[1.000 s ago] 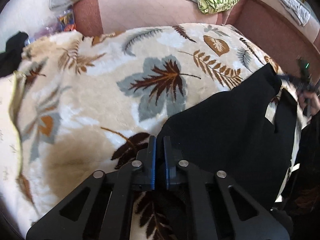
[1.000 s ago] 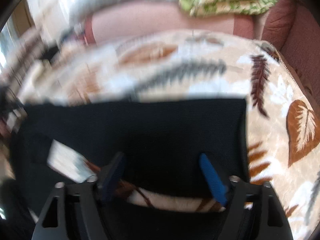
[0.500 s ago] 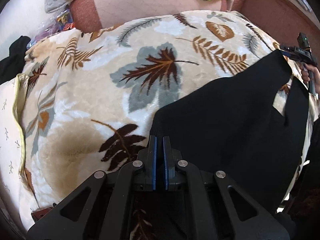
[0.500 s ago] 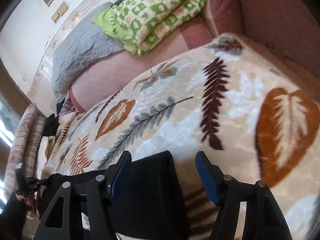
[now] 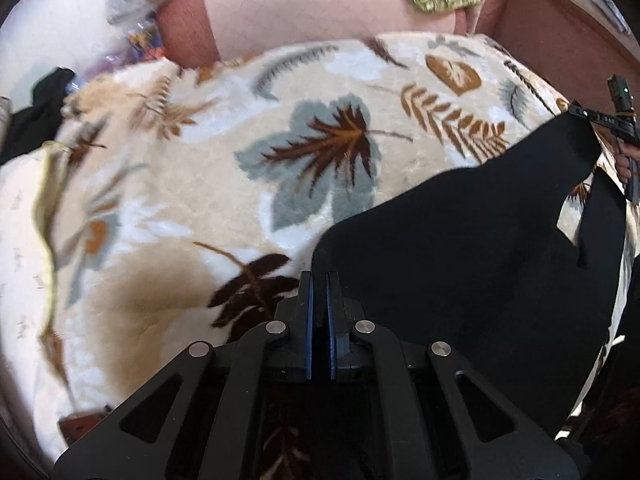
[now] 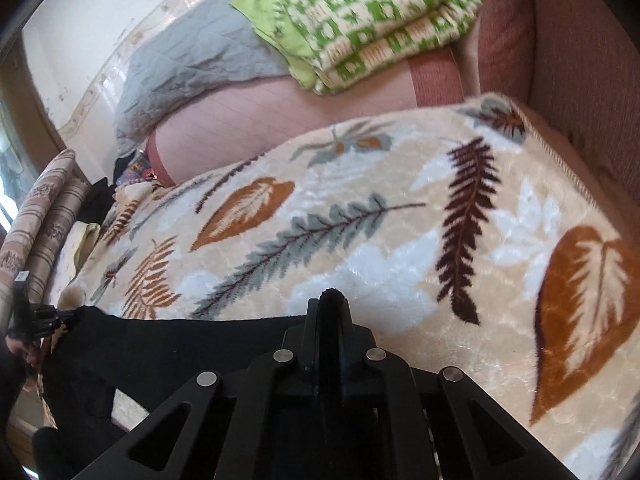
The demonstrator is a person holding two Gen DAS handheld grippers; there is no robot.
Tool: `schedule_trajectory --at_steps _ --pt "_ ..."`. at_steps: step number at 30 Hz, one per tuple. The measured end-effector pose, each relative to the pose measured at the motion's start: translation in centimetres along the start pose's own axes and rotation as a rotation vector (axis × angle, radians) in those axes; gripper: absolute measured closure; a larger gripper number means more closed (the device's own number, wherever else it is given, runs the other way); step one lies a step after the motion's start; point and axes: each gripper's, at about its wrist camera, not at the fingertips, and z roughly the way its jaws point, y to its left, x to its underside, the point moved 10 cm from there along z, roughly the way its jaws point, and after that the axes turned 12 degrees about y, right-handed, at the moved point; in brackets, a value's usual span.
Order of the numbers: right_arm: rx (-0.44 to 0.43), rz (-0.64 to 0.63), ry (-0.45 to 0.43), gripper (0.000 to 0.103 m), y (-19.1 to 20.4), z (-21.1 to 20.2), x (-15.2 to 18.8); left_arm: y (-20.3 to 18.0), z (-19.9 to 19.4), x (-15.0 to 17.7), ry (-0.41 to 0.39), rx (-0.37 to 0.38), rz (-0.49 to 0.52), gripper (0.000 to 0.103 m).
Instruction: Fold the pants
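Partly out of frame: black pants [image 5: 460, 248].

Left gripper [image 5: 319, 280] pinched on corner of black pants [image 5: 460, 248], spread over leaf-patterned blanket [image 5: 180, 200]; right gripper [image 5: 580, 114] at far corner.

Two hand-held grippers [image 5: 319, 280] [image 6: 331, 300], one pair of black pants [image 5: 460, 248], one leaf-print blanket [image 5: 200, 184], one green patterned quilt [image 6: 380, 20].
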Motion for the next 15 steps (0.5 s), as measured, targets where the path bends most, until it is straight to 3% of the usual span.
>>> schedule_trajectory --at_steps 10,15 --pt "-0.078 -0.219 -0.058 0.097 1.8 -6.5 5.0 -3.7 -7.3 5.1 -0.126 -0.053 0.063 0.099" --pt "-0.115 -0.326 -0.017 0.097 2.6 -8.4 9.0 -5.3 -9.0 9.5 -0.139 -0.088 0.1 0.099"
